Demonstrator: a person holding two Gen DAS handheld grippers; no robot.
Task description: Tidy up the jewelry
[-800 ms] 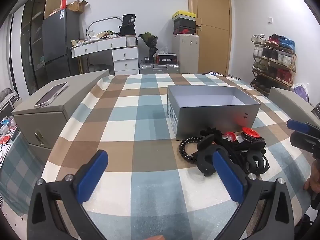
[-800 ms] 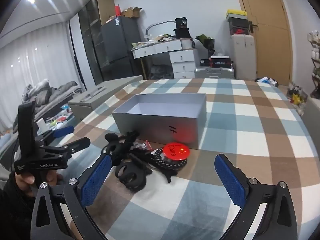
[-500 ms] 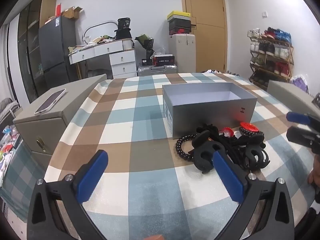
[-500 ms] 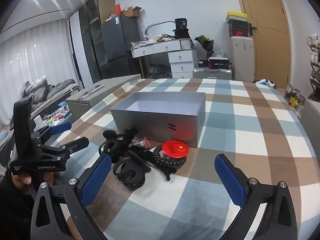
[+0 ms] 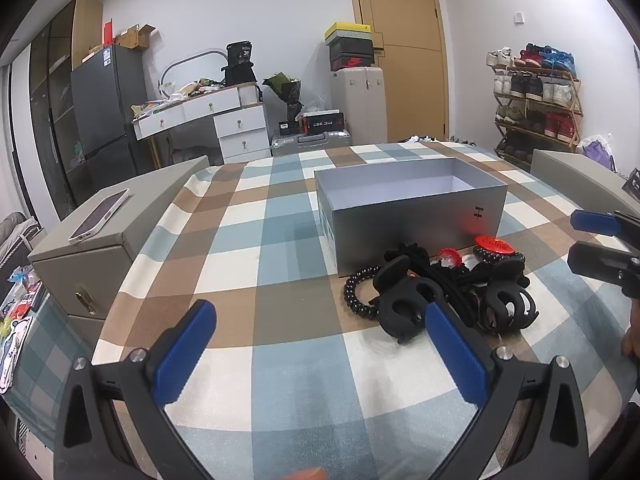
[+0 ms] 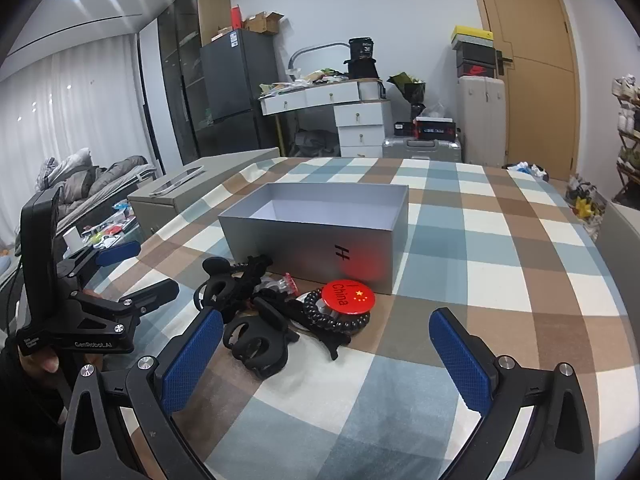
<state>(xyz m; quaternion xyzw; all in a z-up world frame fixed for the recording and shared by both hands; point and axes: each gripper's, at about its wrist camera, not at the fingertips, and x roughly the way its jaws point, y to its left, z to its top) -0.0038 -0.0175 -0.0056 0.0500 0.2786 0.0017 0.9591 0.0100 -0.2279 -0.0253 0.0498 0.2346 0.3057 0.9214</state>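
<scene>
On the far left, a phone (image 5: 98, 216) lies on top of a grey cabinet (image 5: 80, 264) that stands against the edge of the tabletop (image 5: 248, 240), which is covered in a blue, brown and white checked cloth. The left claw (image 5: 320, 354) hangs over the near part of that cloth with its blue pads spread wide and nothing between them.

Further right, near the middle of the tabletop, sits an open grey box (image 5: 412, 216), empty inside as far as its floor shows. Just in front of the box lies the pile of jewelry (image 5: 440, 288), still outside it: a black beaded bracelet (image 5: 356, 294) at its left end, two black hair clips (image 5: 404, 308) beside it, tangled black bands, a small red-and-clear piece, and a round red badge (image 6: 348, 294) resting on a second dark beaded coil at the right end, just before the box wall.

The right claw (image 6: 326, 362) points at the pile's right side, its blue pads equally wide apart and holding nothing. A hand (image 6: 40, 360) grips the left tool's handle. A shoe rack (image 5: 536, 96) stands by the right wall.
</scene>
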